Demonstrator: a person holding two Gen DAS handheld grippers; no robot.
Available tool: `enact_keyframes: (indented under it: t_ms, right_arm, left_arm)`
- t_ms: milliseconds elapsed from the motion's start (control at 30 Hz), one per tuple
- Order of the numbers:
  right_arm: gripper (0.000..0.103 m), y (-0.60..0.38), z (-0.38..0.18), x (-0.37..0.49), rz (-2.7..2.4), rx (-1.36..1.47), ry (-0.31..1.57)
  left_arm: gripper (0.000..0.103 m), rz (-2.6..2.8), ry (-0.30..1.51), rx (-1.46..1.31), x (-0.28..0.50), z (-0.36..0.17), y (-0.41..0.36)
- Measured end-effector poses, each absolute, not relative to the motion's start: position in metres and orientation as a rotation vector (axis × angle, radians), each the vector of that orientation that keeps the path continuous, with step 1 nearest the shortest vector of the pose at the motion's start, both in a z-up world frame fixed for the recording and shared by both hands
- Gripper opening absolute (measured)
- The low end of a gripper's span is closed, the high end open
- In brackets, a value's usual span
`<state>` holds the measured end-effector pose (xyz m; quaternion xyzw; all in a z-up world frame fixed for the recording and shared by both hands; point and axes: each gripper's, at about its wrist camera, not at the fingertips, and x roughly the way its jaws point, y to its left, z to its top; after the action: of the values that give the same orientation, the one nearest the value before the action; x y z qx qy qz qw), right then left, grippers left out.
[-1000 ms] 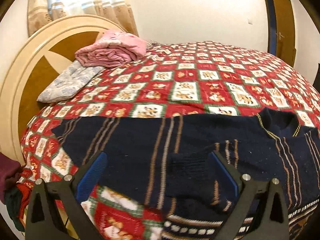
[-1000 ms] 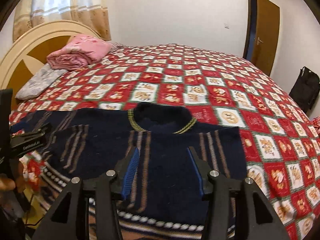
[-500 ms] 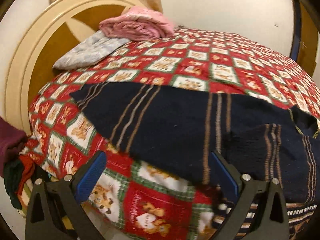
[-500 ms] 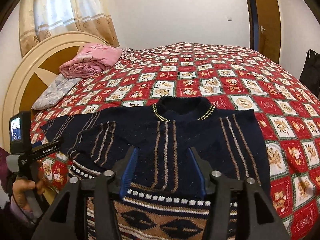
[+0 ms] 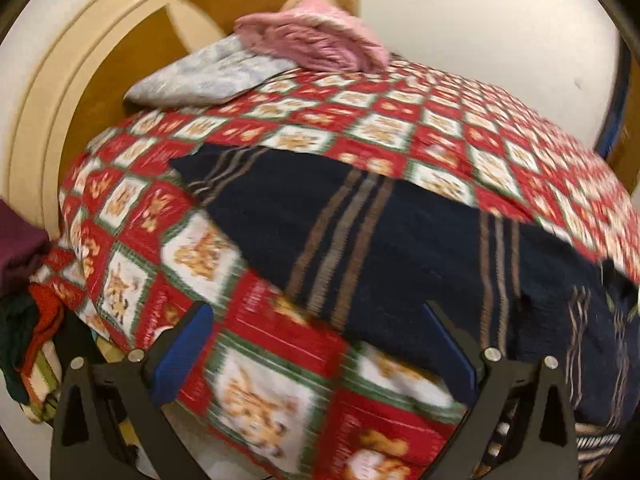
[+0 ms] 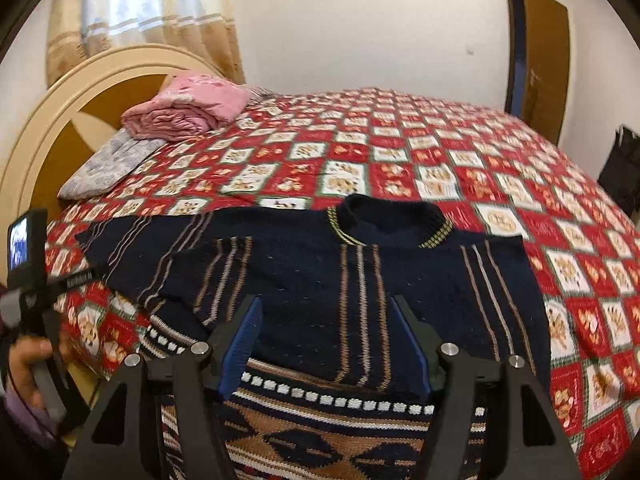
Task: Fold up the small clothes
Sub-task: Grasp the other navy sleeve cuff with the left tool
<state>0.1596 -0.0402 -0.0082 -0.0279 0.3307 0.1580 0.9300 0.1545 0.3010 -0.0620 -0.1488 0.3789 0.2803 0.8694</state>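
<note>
Navy sweater (image 6: 360, 280) lies flat on the bed (image 6: 400, 160); right claw (image 6: 326, 344) opening above it, left claw (image 5: 316, 344) wide, both empty.

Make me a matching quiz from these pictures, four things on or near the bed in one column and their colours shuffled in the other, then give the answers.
Things:
1. sweater
2. folded blanket
3. pillow
4. door

Colours:
A. pink
B. brown
C. navy with tan stripes
D. pale grey-blue

Pairs: 1-C, 2-A, 3-D, 4-B
</note>
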Motion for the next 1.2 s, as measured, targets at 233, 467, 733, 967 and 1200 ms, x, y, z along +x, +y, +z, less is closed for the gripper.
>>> enact_keyframes:
  t_ms: [233, 467, 733, 967, 1200]
  right_arm:
    - [0.066, -0.036, -0.011, 0.158, 0.344, -0.045, 0.692]
    - [0.066, -0.042, -0.01, 0.156, 0.32, -0.028, 0.693]
    - [0.066, -0.039, -0.014, 0.16, 0.307, -0.043, 0.709]
    - [0.066, 0.005, -0.027, 0.167, 0.435, -0.114, 0.761]
    - [0.066, 0.016, -0.035, 0.167, 0.443, -0.126, 0.767]
  left_arm:
    - [0.1, 0.648, 0.619, -0.683, 0.14, -0.051, 0.401]
    - [0.088, 0.729, 0.645, -0.741, 0.171, -0.069, 0.461]
    - [0.088, 0.775, 0.696, -0.784, 0.186, -0.098, 0.47]
    - [0.088, 0.757, 0.712, -0.696, 0.194, -0.1, 0.466]
    - [0.083, 0.764, 0.688, -0.651, 0.197, -0.1, 0.467]
